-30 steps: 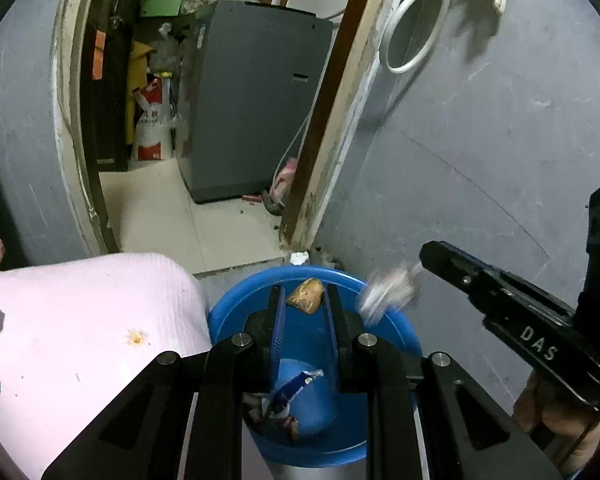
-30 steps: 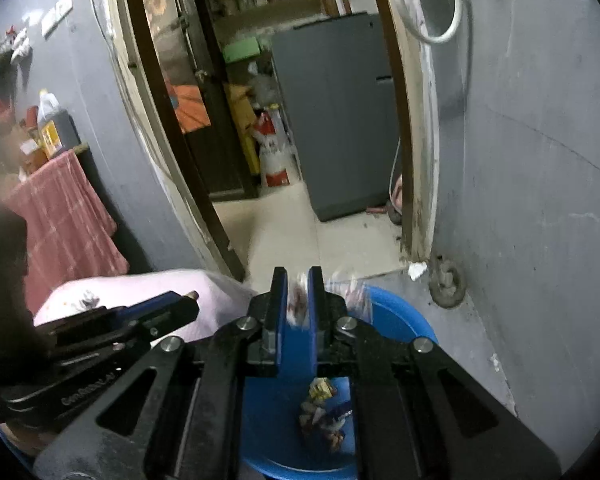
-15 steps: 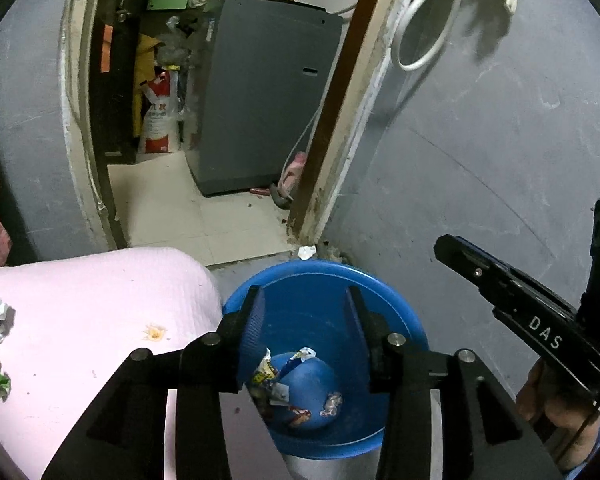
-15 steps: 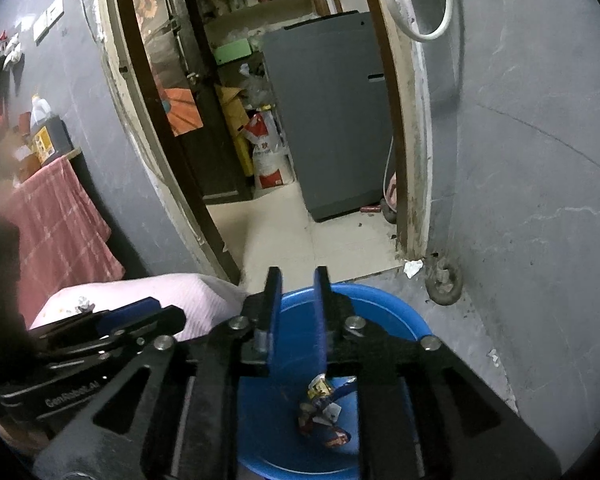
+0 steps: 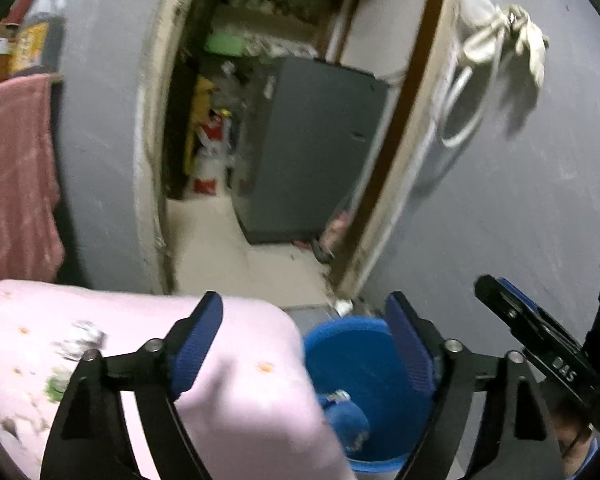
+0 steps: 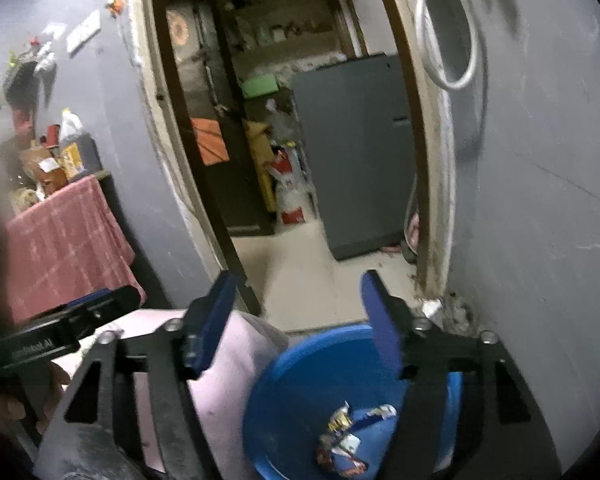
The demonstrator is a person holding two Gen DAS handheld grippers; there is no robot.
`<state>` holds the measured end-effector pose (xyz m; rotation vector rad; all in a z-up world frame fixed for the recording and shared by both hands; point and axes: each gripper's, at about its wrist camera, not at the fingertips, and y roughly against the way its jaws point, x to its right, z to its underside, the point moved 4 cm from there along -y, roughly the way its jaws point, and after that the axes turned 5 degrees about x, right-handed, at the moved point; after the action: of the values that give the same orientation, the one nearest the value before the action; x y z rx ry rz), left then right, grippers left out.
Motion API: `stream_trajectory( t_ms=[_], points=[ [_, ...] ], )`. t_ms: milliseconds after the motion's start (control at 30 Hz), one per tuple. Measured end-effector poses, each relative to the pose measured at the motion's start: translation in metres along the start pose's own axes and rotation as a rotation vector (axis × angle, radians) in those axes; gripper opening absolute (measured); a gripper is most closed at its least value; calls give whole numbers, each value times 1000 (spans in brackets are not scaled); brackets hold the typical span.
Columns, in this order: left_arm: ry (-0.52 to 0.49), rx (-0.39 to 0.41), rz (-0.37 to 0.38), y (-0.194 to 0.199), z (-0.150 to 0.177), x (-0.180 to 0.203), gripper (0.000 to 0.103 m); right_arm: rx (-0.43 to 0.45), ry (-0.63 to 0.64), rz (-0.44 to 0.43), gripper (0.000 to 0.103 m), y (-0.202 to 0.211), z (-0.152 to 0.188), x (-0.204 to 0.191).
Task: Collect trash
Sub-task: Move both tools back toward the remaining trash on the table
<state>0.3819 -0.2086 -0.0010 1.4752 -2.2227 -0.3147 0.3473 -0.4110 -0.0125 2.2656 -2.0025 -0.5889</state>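
Note:
A blue bin (image 5: 360, 344) stands on the floor beside a pink-covered table (image 5: 228, 368); several wrappers (image 6: 346, 436) lie in its bottom (image 6: 284, 396). My left gripper (image 5: 304, 344) is open and empty, over the table's right edge and the bin. My right gripper (image 6: 300, 320) is open and empty above the bin's left rim; it also shows at the right of the left wrist view (image 5: 532, 336). Crumpled trash pieces (image 5: 80, 332) and a green scrap (image 5: 56, 384) lie on the pink cloth at left.
A grey wall (image 5: 520, 200) rises right of the bin. A doorway (image 6: 300, 160) opens behind onto a tiled floor and a grey appliance (image 5: 312, 152). A red cloth-covered shelf (image 6: 64, 240) with bottles stands at left. A hose and cloth (image 5: 496, 40) hang on the wall.
Both grippers dropped their trash into the bin and opened wide. Both have since shifted left, toward the pink table, and the views tilted upward.

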Motion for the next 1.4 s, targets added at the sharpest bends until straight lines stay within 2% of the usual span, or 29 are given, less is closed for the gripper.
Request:
stream_trajectory(
  t_ms=[133, 267, 533, 767, 1067, 1400],
  points=[
    [6, 71, -45, 23, -8, -19, 98, 64, 12, -36, 90, 5, -8, -20],
    [4, 138, -65, 47, -12, -37, 98, 116, 30, -78, 98, 9, -13, -39],
    [-17, 227, -128, 81, -17, -63, 101, 183, 95, -156, 103, 16, -13, -81],
    [-37, 257, -187, 105, -13, -89, 101, 170, 159, -224, 103, 6, -3, -120],
    [-45, 260, -263, 126, -1, -127, 101, 116, 200, -287, 103, -11, 18, -161],
    [-22, 157, -308, 121, 31, -159, 101, 26, 250, -290, 103, -34, 42, -182]
  ],
)
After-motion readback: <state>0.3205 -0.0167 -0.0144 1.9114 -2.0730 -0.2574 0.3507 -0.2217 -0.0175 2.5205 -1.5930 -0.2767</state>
